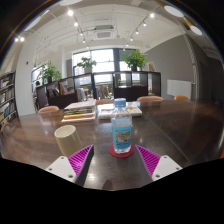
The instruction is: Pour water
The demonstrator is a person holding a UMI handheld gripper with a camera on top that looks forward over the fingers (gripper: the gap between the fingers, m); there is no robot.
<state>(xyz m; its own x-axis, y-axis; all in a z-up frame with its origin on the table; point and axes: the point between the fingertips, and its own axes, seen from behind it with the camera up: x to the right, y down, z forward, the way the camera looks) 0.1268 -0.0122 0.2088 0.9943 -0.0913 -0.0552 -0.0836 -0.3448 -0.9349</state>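
1. Dead ahead of the jaws: water bottle [121,127], upright on the surface [180,125], long axis vertical, base on a small red coaster [120,152].
2. Lined up with the gap between the two pink pads, slightly nearer the right-hand finger [148,160] than the left-hand one [80,159]; just beyond the fingertips, not yet between them.
3. Gripper [114,160] released: jaws spread wide, nothing held, clear space at either side of the bottle's base.
4. Off to the left of the bottle and just ahead of the left finger: pale cup [66,139], upright, mouth open upward, near the bottle but not touching it.
5. Look of the bottle: clear plastic, blue label round the middle, blue cap apparently on; water level impossible to read.
6. Likely step in hand: straight approach to close on the bottle's body; pouring not yet begun.
7. Farther back on the surface: stacked books [84,109], well apart from bottle and cup.
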